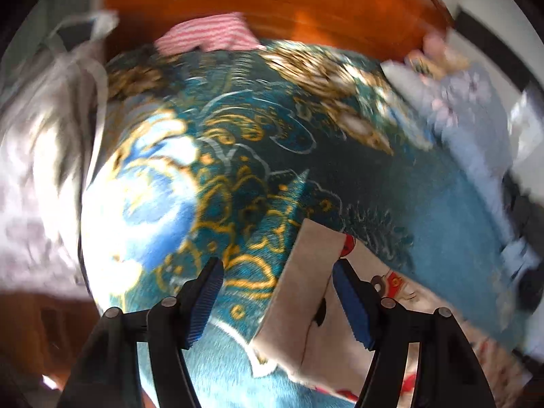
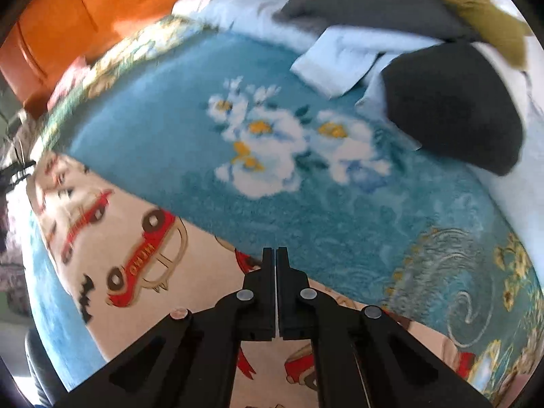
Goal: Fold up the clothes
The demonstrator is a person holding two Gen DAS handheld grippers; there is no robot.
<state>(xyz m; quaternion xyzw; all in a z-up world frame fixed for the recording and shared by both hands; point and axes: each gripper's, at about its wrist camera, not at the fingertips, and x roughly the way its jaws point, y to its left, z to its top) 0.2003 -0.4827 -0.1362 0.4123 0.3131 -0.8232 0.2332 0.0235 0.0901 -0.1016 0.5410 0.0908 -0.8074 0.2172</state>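
A beige cloth printed with red cars (image 2: 136, 255) lies on a teal floral blanket (image 2: 272, 204). In the left wrist view its folded corner (image 1: 306, 272) lies between and beyond the fingers. My left gripper (image 1: 277, 268) is open above that corner and holds nothing. My right gripper (image 2: 275, 251) has its jaws together at the cloth's far edge; whether cloth is pinched between them is hidden.
A red-striped garment (image 1: 207, 35) lies at the blanket's far edge by an orange wooden board (image 1: 306, 0). Grey cloth (image 1: 44, 136) lies to the left. Dark grey (image 2: 455, 108), light blue (image 2: 336, 57) and olive (image 2: 476, 10) clothes pile at the back right.
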